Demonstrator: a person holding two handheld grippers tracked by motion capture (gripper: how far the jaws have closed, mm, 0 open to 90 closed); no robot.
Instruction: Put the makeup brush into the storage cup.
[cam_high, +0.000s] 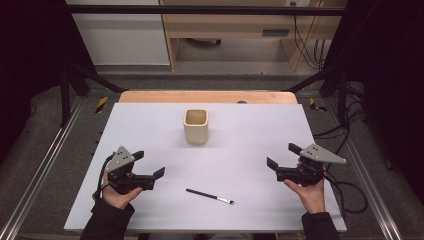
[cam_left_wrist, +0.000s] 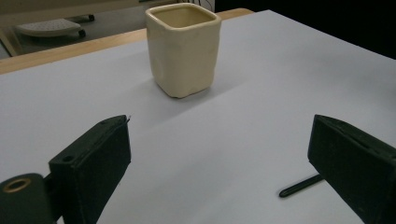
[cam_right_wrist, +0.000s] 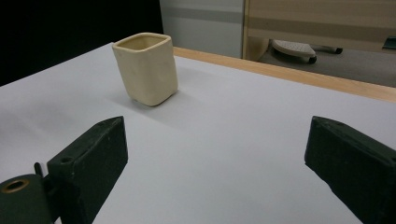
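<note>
Lying flat on the white bench (cam_high: 150, 125), the black pen (cam_high: 210, 196) sits near the front edge, between the 2 claws and a little closer to the left claw (cam_high: 149, 167) than to the right claw (cam_high: 283, 156). Its long axis runs left to right with a slight slant, the left end a touch farther from the person and the pale tip at the right end nearer. From the left claw the pen lies to the right and slightly nearer; in the left gripper view its dark end (cam_left_wrist: 299, 185) peeks out beside the right-hand jaw. Both claws stand wide apart, holding nothing, hovering low over the bench. The cream square cup (cam_high: 195, 126) stands upright toward the far middle, well apart from the pen. A grasp would likely need the jaws set across the pen's slanted line.
</note>
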